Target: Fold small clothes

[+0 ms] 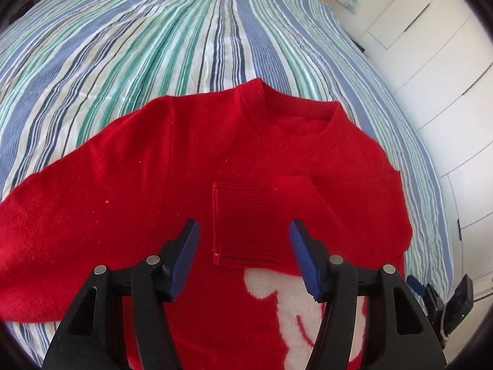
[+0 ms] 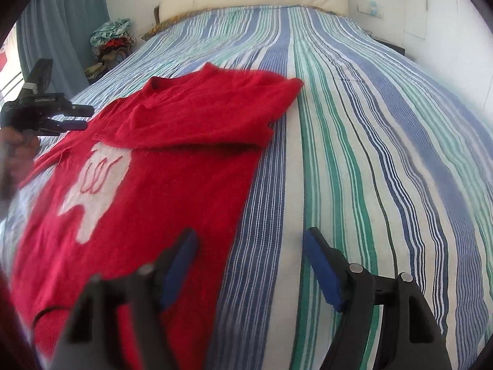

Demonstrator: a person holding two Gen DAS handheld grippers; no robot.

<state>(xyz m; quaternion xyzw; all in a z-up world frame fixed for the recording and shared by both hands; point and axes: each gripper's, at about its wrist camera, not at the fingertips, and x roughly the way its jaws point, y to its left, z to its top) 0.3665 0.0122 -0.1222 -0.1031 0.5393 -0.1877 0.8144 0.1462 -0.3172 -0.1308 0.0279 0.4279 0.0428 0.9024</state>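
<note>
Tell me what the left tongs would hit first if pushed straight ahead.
Most likely the ribbed cuff of the folded-over sleeve on the red sweater; it lies between the open left tongs, though depth is hard to judge.

Light: flooding in bright and even as daylight, washing out the white wardrobe doors [image 1: 431, 71].
Shadows: lying soft and faint under the red sweater [image 1: 191, 166].
Blur: smearing the left finger of the right gripper [image 2: 249, 265] and the sweater's near edge in the right wrist view; staying crisp in the left wrist view.
Distortion: bowing the striped bedspread [image 2: 354, 123] outward, darkening into black corners.
Glare: hazing the right rim.
</note>
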